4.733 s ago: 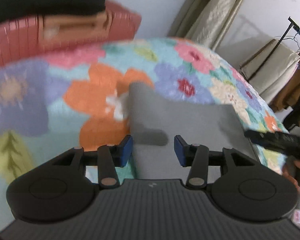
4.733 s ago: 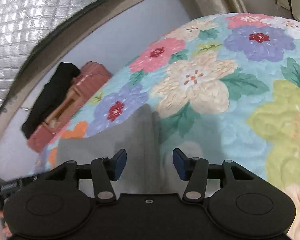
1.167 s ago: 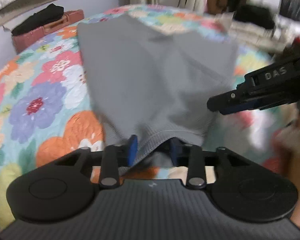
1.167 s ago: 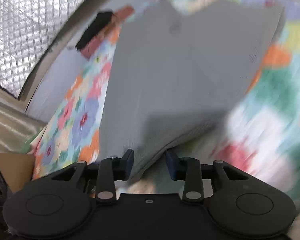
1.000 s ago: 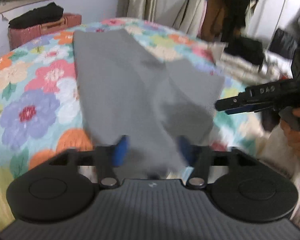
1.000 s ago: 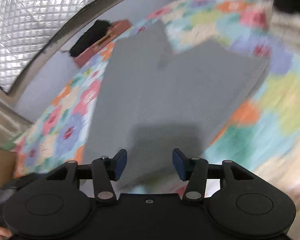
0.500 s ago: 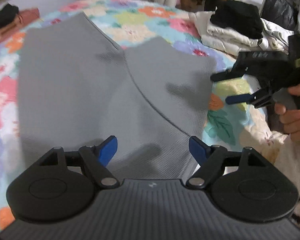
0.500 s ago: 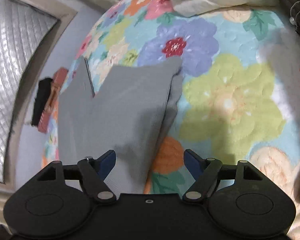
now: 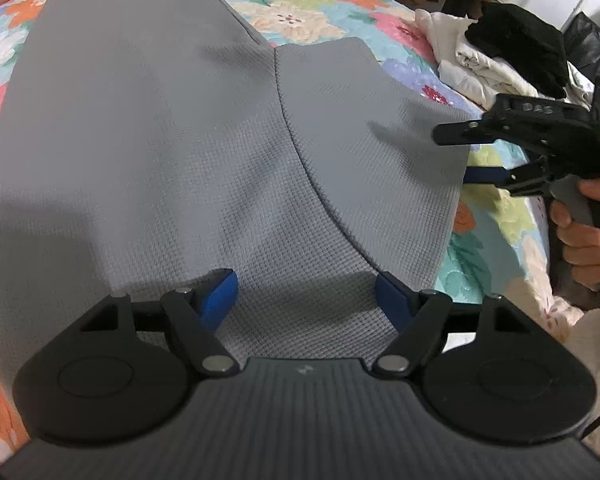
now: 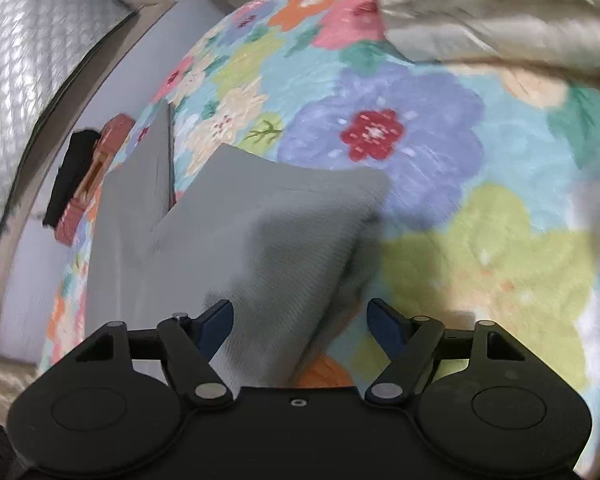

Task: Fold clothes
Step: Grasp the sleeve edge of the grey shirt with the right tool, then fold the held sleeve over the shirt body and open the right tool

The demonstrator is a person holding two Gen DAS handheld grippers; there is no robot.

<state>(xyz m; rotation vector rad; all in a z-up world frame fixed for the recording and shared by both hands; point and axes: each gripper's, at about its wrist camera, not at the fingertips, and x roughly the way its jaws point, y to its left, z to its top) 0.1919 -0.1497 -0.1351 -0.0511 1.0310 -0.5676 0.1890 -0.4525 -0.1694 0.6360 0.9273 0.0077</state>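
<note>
A grey waffle-knit garment (image 9: 188,128) lies flat on the floral bedspread (image 9: 312,12), one flap folded over its right side. My left gripper (image 9: 306,294) is open and empty just above the garment's near edge. My right gripper (image 10: 300,318) is open and empty over the garment's right corner (image 10: 268,240). The right gripper also shows in the left wrist view (image 9: 476,152), held by a hand at the garment's right edge.
A pile of white and black clothes (image 9: 500,52) sits at the bed's far right. A cream duvet (image 10: 500,12) lies beyond the garment. A pink case with a black item (image 10: 88,176) stands by the wall.
Both grippers let go of the garment's edge and opened wide. The garment now lies flat on the bed, and both grippers have drawn a little closer over it.
</note>
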